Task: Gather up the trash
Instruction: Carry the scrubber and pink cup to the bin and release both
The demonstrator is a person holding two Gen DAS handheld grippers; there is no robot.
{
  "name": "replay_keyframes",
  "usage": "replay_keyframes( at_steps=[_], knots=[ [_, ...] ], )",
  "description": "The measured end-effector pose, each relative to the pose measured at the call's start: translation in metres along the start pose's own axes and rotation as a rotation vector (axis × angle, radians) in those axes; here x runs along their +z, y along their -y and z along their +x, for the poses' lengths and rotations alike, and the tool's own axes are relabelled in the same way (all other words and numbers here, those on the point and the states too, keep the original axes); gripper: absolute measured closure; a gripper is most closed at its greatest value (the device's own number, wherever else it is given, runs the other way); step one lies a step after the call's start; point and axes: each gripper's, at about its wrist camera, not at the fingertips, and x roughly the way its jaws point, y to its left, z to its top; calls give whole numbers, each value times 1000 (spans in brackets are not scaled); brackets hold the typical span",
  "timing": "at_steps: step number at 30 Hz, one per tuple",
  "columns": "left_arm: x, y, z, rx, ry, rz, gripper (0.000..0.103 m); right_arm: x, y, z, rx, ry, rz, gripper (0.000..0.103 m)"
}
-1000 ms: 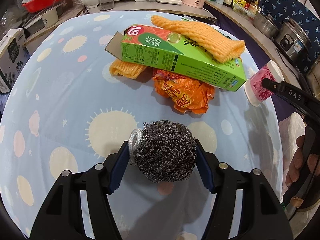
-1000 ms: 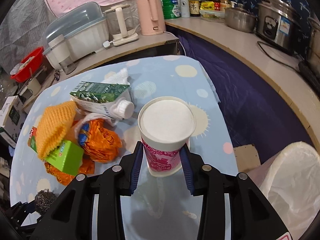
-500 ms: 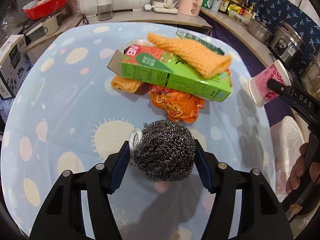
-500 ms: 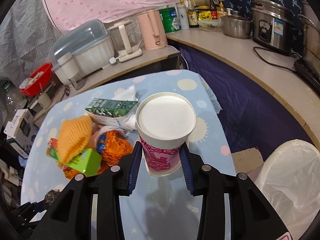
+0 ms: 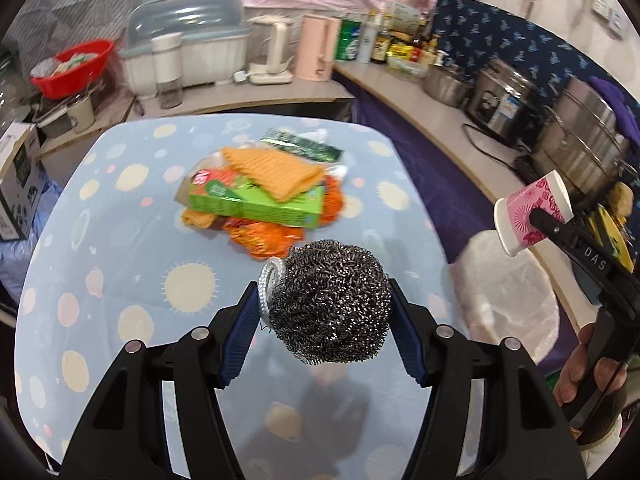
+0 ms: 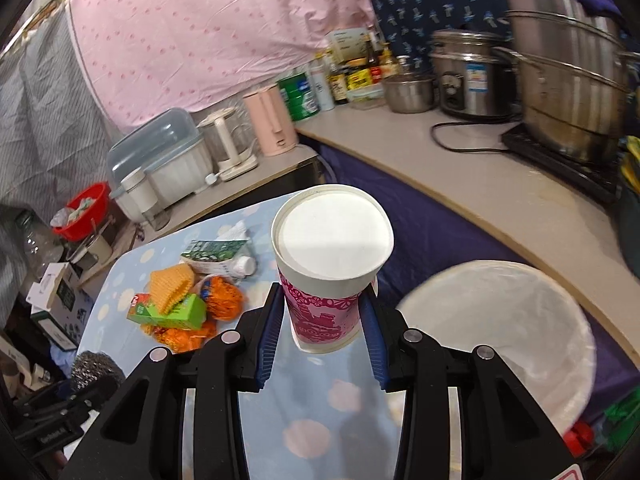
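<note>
A steel wool scrubber [image 5: 332, 300] hangs above the table, and my left gripper [image 5: 324, 320] is shut on it. A pink-and-white paper cup [image 6: 328, 264], bottom up, is clamped in my right gripper [image 6: 322, 320], lifted off the table; the same cup [image 5: 532, 212] shows at the right of the left wrist view. The white-lined trash bin [image 6: 504, 332] stands just right of the table, below and right of the cup. A pile stays on the table: a green carton [image 5: 256, 200], an orange cloth [image 5: 276, 168], an orange wrapper [image 5: 264, 236] and a green milk carton [image 6: 216, 256].
The table wears a light blue spotted cloth [image 5: 100, 240]. A counter [image 6: 480, 184] curves behind and to the right with pots, a rice cooker, bottles and a pink kettle [image 6: 272, 120]. A hand [image 5: 580, 368] holds the right gripper's handle. Boxes stand left of the table.
Both grippers have risen off the table with their loads. The pile now looks farther away, and the trash bin has come into view on the right.
</note>
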Motion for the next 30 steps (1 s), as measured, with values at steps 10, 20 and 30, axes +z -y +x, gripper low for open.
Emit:
replay_keyframes(
  at_steps=[10, 20, 30],
  knots=[
    [-12, 124, -4, -157, -15, 186, 44, -25, 101, -34, -134, -6, 131, 66],
    [-14, 205, 28, -191, -45, 300, 44, -33, 146, -26, -155, -28, 200, 65],
    [-8, 248, 66, -196, -75, 368, 42, -19, 151, -40, -190, 47, 201, 43]
  ],
)
